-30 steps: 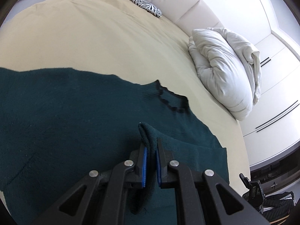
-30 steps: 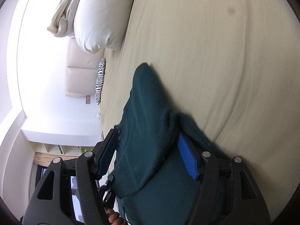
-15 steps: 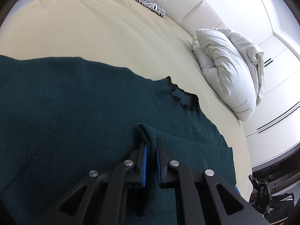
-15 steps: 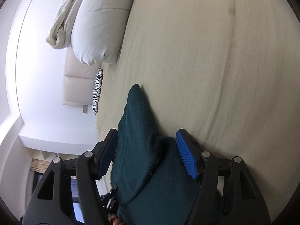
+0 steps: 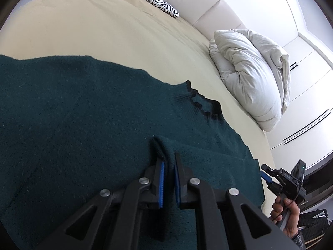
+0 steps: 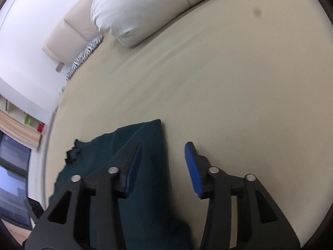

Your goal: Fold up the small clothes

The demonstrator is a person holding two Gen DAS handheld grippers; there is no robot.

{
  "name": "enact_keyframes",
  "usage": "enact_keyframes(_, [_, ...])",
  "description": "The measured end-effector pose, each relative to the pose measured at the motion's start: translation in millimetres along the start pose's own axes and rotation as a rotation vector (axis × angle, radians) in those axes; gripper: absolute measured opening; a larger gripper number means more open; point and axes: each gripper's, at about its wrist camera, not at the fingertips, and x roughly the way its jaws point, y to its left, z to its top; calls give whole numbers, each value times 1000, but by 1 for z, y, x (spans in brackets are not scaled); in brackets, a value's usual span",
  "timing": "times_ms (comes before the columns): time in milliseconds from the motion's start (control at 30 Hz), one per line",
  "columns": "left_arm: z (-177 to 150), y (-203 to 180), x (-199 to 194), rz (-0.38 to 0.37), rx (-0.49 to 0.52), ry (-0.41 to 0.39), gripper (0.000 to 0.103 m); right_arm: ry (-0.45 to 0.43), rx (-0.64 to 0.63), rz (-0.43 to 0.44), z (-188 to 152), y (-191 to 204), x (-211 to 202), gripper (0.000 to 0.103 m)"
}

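The right gripper (image 6: 164, 166) has been rolled and drawn off the sweater (image 5: 83, 125), its jaws closing with nothing pressed between them. A cuff fold (image 5: 161, 148) is pinched tight in the left gripper (image 5: 169, 164). The sweater is spread on the bed (image 5: 93, 31) (pillow (image 5: 245, 73) beyond the collar).

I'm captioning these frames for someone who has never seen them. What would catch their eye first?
A dark green sweater spread across the beige bed, a fold of it pinched in the left gripper. A rumpled white duvet is heaped by the headboard. The right gripper hangs over the sweater's edge, jaws closing, gripping nothing.
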Motion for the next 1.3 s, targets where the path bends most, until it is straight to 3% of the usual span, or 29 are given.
enact_keyframes(167, [-3,0,0,3,24,-13,11,55,-99,-92,2,10,26,17])
enact_keyframes(367, [-9,1,-4,3,30,-39,11,26,-236,-154,1,23,25,6])
enact_keyframes(633, [-13,5,-3,1,28,-50,11,-7,-326,-245,-1,28,29,5])
enact_keyframes(867, [-9,6,-1,-4,27,-46,12,-11,-286,-214,-1,27,25,7])
enact_keyframes(967, [-10,5,-2,-5,31,-53,12,-85,-249,-221,-1,36,-1,10])
enact_keyframes(1100, [-10,5,-3,-10,32,-54,12,-64,-284,-142,-36,47,-24,10])
enact_keyframes(1200, [-9,6,-5,-30,21,-47,13,12,-339,-174,-65,44,-15,9])
enact_keyframes(1233, [-8,6,-7,-37,16,-43,14,26,-343,-176,-70,38,-10,9])
enact_keyframes(1267, [-6,7,-11,-48,6,-40,21,4,-339,-146,-73,33,-12,9])
enact_keyframes(1300, [-5,6,-18,-54,2,-49,38,3,-306,-117,-71,27,-17,9])
